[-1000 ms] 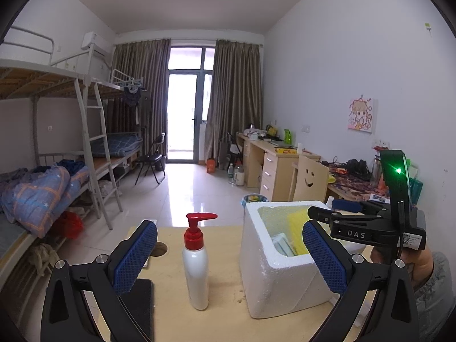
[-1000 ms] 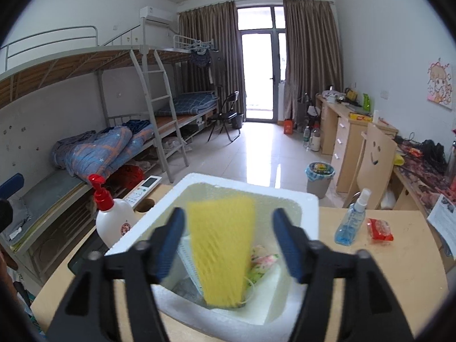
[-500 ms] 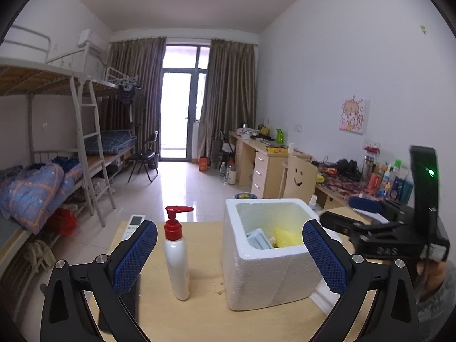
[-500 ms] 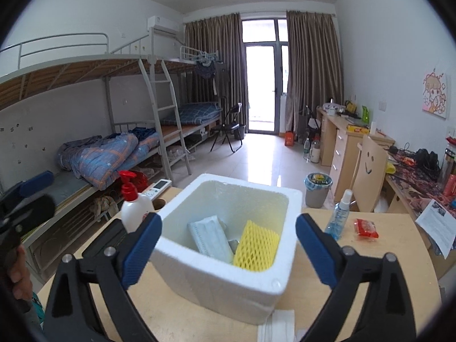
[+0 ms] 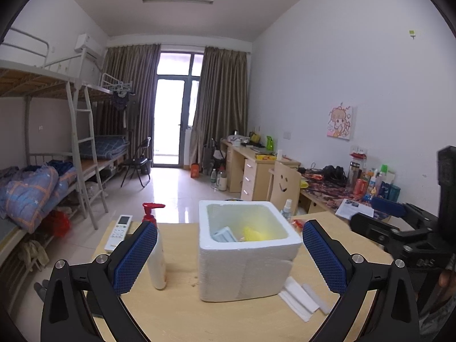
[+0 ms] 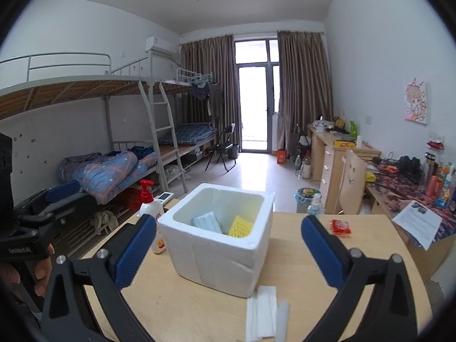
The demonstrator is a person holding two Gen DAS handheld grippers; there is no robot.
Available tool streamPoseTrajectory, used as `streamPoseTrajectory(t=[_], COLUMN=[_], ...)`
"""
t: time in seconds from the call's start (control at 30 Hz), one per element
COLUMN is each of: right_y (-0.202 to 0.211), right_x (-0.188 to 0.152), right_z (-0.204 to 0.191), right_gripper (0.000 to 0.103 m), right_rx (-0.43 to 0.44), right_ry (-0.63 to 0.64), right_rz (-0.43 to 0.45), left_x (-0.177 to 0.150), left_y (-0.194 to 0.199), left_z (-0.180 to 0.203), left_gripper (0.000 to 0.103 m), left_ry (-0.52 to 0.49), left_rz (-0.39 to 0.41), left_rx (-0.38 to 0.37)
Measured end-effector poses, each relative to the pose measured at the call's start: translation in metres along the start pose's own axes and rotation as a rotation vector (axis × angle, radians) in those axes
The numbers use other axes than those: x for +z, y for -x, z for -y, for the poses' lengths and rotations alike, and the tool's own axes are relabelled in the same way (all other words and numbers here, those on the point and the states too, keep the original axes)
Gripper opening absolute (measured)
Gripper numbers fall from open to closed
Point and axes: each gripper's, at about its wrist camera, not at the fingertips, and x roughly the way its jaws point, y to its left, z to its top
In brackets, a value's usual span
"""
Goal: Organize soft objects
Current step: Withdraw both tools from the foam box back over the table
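A white foam box (image 5: 245, 268) (image 6: 211, 256) stands on the wooden table (image 5: 199, 319). Inside it lie a yellow foam net (image 5: 252, 233) (image 6: 240, 226) and a pale blue mask pack (image 5: 226, 235) (image 6: 208, 221). White folded sheets (image 5: 299, 297) (image 6: 263, 316) lie on the table just in front of the box. My left gripper (image 5: 229, 225) is open and empty, short of the box. My right gripper (image 6: 228, 219) is still opening, with nothing between its pads, and hangs back from the box too.
A red-capped pump bottle (image 5: 156, 262) (image 6: 149, 208) stands left of the box, with a remote (image 5: 118, 232) behind it. A spray bottle (image 6: 315, 205) and a red packet (image 6: 340, 226) sit at the table's far right. Bunk beds stand on the left, desks on the right.
The right gripper let go of the yellow foam net, which now lies in the box, and its jaws spread wide. Both grippers drew back from the box.
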Motion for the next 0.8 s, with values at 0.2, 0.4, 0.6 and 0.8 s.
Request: streamPoseTrajectory(t=[0.2,0.4,0.6,0.8], right_y=[0.031,0.047,0.061,0.078], right_x=[-0.006,-0.019,-0.029,-0.042], right_z=[0.006,0.002,0.0,-0.002], right_gripper=[0.103,0.103,0.103,0.103], right_rx=[0.016,0.021,-0.009,-0.031], right_ry=[0.029,0.059,0.052,0.051], right_rz=[0.059,0.07,0.091,0.111], left_x=[-0.004,-0.008,-0.015,-0.026], left_y=[0.014,0.031,0.055,0.075], left_z=[0.017,0.026,0.037,0.047], left_gripper=[0.102,0.102,0.102,0.102], left_ry=[-0.005,-0.011,-0.016,-0.033], left_rz=[0.009,0.019,0.056,0.104], left_rx=[0.018,0.024,0.02,-0.007])
